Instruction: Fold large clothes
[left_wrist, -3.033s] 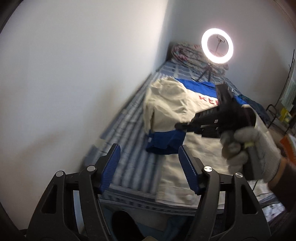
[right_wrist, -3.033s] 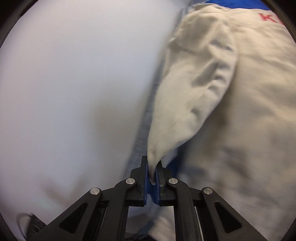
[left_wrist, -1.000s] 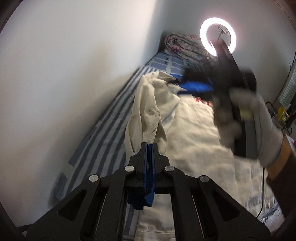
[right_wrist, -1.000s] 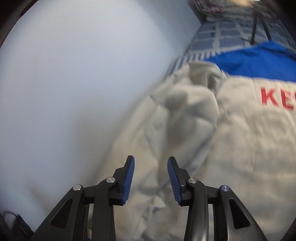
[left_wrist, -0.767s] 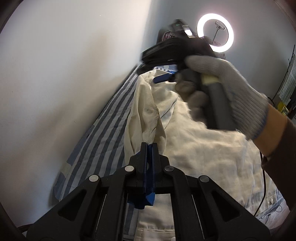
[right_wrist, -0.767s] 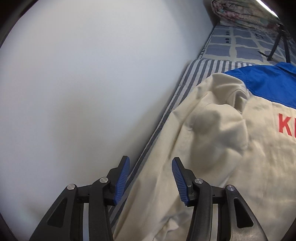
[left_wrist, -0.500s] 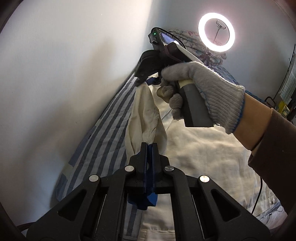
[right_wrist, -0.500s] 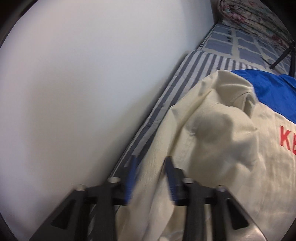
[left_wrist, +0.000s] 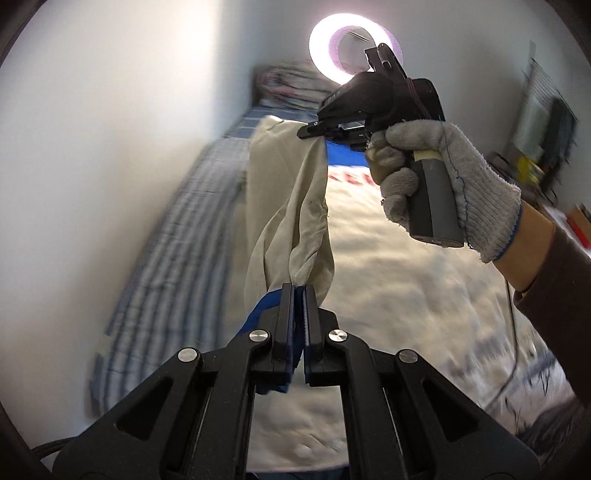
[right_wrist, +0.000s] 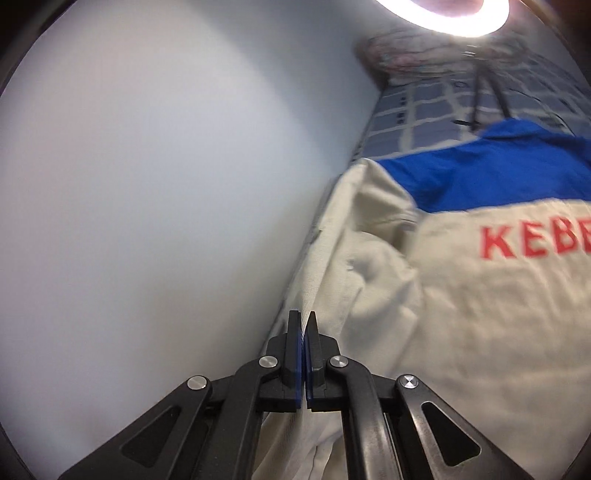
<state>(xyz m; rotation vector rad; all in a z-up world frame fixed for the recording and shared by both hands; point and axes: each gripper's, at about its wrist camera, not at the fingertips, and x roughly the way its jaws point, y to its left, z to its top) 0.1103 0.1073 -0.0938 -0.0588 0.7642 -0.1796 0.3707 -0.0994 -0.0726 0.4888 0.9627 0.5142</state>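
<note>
From the left wrist, the left gripper remains clamped tight on the blue-cuffed end of the sleeve, as it was a second ago. What is new is the right gripper: held in a gloved hand, it now has its fingers closed on the sleeve's upper end near the shoulder, so the sleeve hangs stretched between the two above the cream jacket spread on the striped bed. I judge the sleeve is ready to be carried across the jacket's back for the fold. From the right wrist, the right gripper has gone from standing open a second ago to fully closed. The fabric it pinches is barely visible between the pads; cream cloth rises right at the tips. The jacket's right side is cut off, the red lettering runs out of frame, and motion blur smears the bedding.
</note>
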